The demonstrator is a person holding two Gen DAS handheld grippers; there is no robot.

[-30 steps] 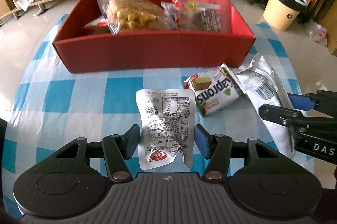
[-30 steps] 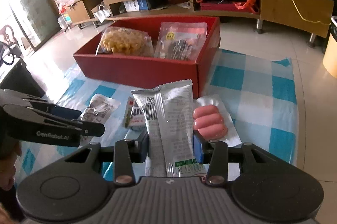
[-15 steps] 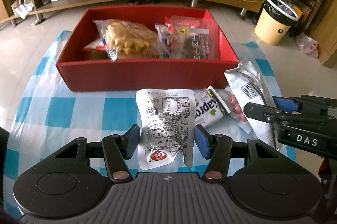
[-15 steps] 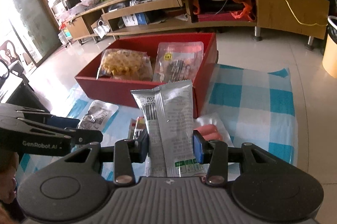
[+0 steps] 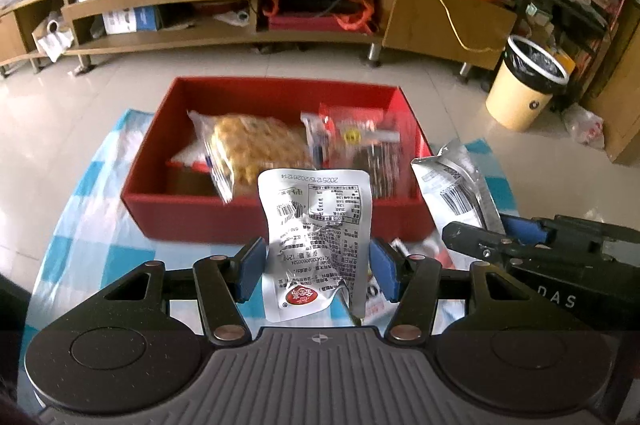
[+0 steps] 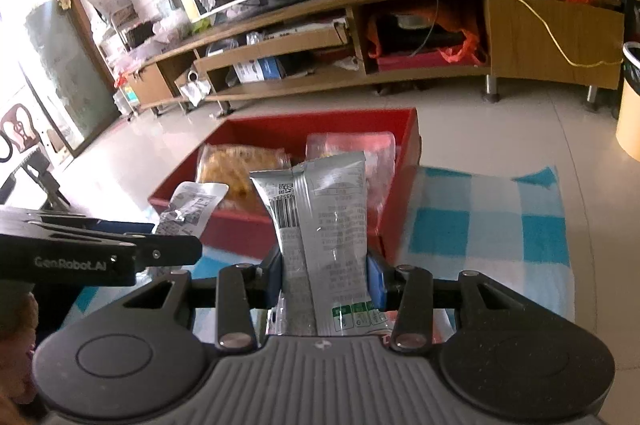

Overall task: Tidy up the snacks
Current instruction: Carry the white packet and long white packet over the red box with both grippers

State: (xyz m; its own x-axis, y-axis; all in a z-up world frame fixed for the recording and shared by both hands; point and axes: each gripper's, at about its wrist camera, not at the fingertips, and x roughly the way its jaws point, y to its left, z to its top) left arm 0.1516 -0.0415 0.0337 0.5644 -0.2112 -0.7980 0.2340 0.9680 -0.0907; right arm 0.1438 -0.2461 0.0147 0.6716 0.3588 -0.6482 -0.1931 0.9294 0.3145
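Note:
My left gripper is shut on a crinkled white snack packet and holds it in the air before the red box. My right gripper is shut on a silver wrapped snack bar, also raised before the red box. The box holds a clear bag of yellow crackers and a red-topped bag of dark snacks. Each gripper shows in the other's view: the right gripper with its bar, the left gripper with its packet.
The box stands on a blue-and-white checked cloth on the tiled floor. More snacks lie on the cloth under the grippers, mostly hidden. A long wooden TV cabinet runs behind. A yellow bin stands at the right.
Both grippers have risen with their snacks and tilted up, so the box now sits lower and farther in view. The snacks on the cloth have dropped out of sight.

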